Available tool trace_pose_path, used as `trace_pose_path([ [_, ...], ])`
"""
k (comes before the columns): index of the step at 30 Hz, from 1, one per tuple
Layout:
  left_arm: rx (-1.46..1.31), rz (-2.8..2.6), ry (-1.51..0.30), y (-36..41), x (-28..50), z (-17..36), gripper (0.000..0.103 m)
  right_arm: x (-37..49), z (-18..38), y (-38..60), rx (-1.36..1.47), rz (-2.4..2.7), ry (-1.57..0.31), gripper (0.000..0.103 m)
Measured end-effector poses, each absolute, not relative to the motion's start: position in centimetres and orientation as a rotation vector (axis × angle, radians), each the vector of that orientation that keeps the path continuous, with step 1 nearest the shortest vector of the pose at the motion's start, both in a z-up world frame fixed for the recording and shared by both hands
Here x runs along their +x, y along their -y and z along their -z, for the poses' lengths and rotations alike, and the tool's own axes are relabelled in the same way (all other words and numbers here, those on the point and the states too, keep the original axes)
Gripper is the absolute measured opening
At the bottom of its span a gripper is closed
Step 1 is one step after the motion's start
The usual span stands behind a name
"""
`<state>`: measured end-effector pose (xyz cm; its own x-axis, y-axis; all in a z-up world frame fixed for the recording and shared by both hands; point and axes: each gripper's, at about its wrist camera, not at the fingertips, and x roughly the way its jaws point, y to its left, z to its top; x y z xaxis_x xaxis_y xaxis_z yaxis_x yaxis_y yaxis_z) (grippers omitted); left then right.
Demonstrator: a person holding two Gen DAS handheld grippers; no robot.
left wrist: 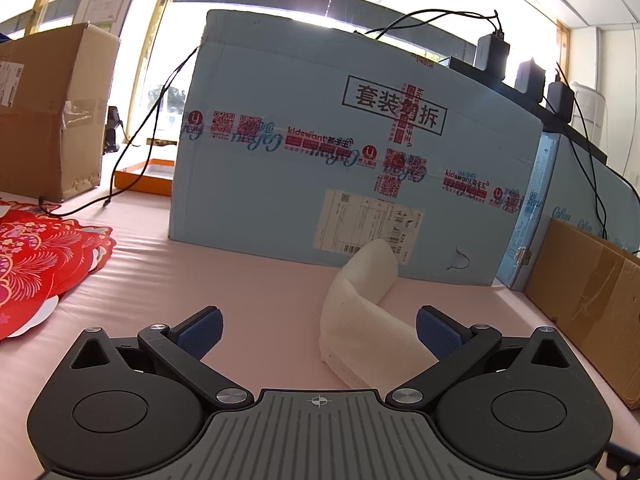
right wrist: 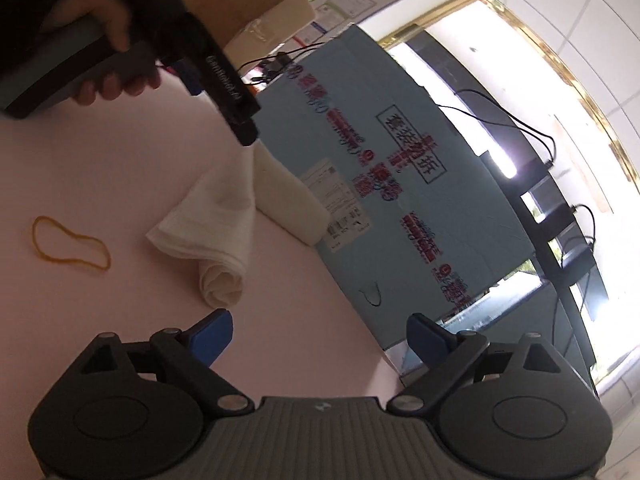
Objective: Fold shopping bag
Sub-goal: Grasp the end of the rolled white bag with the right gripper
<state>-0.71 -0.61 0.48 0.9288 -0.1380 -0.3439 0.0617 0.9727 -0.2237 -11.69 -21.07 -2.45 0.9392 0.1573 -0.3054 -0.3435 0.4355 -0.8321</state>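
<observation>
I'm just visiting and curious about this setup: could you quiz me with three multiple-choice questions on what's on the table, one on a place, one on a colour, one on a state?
1. Where does the rubber band lie?
A. Around the rolled white bag
B. Loose on the pink table, apart from the bag
C. On top of the blue box

2. What colour is the big box behind the bag?
A. Light blue
B. Green
C. Black

3. How does the right claw stand?
A. Shut on the bag
B. Shut on the rubber band
C. Open, holding nothing

Answers:
1 B: the band rests on bare table, beside the white bag, not touching it.
2 A: its cardboard face is pale blue with red printed tape.
3 C: its blue pads stand wide apart over bare table.
</observation>
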Motion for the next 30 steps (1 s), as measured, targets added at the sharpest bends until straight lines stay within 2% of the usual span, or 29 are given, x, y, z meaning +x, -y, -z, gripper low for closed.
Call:
trace_pose_path([
  [12,-0.261,0.089,-0.355,-0.2,-0.7,-0.6,0.103,-10.9,5.3,15.1,-1.471,-0.482,-0.035,0.077],
  [13,-0.27,0.084,-0.353,-0.4,-0.7,-0.6,0.103,-11.0,5.4,14.7,-1.503,-0.49,-0.012,0.073],
  [14,-0.282,0.081,-0.351,-0.7,-0.7,-0.7,0.103,-11.0,5.6,14.4,-1.519,-0.5,-0.001,0.062],
  [15,-0.294,0.08,-0.349,-0.9,-0.7,-0.7,0.103,-11.1,5.7,14.0,-1.527,-0.513,0.001,0.056],
  [19,-0.362,0.067,-0.331,-2.4,-0.8,-1.1,0.103,-11.0,5.5,13.2,-1.472,-0.567,-0.065,0.009],
  [22,-0.414,0.043,-0.309,-3.7,-1.0,-1.5,0.103,-10.4,3.6,13.2,-1.278,-0.585,-0.141,0.008],
  [30,-0.45,0.005,-0.272,-5.1,-1.5,-2.0,0.103,-9.5,-3.8,18.4,-0.499,-0.555,-0.308,0.006],
])
